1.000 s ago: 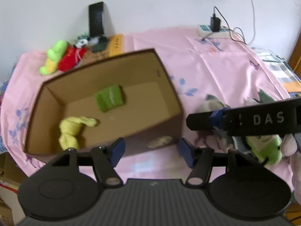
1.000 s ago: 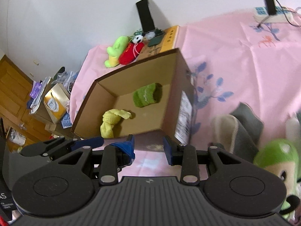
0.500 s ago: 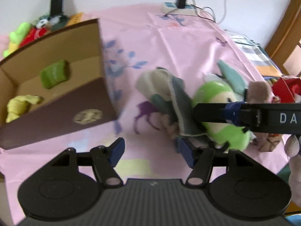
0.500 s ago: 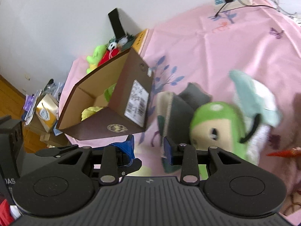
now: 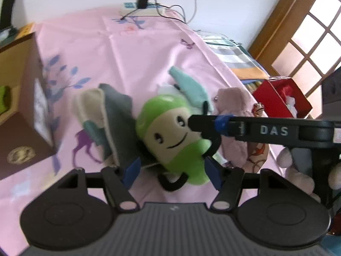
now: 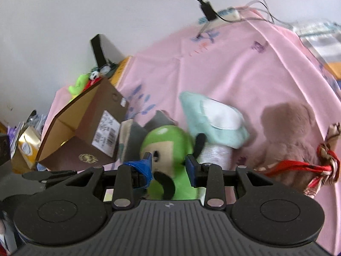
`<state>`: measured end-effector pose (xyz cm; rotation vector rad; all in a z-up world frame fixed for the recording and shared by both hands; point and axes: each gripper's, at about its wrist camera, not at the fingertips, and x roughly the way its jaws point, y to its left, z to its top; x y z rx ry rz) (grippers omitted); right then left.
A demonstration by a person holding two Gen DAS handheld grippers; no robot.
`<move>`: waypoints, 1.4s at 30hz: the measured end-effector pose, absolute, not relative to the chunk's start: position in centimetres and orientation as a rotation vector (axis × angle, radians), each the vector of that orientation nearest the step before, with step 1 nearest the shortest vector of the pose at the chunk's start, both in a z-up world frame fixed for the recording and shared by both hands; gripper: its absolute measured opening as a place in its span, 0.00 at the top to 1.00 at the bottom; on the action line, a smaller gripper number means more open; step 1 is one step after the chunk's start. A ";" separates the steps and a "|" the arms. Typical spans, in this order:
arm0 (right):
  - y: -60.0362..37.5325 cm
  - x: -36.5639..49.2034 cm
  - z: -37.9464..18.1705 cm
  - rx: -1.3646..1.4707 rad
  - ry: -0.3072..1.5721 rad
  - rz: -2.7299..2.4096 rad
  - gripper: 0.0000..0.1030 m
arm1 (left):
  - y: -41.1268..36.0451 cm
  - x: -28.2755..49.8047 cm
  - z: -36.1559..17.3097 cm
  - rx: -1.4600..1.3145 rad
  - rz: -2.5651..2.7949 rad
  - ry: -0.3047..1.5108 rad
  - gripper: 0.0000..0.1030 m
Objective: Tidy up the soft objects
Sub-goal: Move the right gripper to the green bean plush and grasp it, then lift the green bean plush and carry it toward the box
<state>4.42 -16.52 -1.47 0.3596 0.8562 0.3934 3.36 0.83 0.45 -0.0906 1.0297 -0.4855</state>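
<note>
Green plush (image 5: 172, 136) lies on pink-clothed table (image 5: 149, 49) beside box (image 6: 85, 132); left tongs (image 5: 171, 171) and right tongs (image 6: 169, 166) apart, straddling it unpressed—I'd close one pair squarely on its body.

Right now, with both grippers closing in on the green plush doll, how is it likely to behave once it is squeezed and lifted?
The green plush doll looks stuffed and rounded, so it will probably compress under the pads rather than resist. Its thin black limbs look floppy and may dangle. It seems light for its bulk, and its fuzzy fabric should not slip much. It leans on the grey cloth, which might drag along.
</note>
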 end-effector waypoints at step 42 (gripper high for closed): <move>-14.1 1.1 1.1 0.449 0.853 0.471 0.78 | 2.5 2.1 2.7 -0.064 -0.671 0.898 0.35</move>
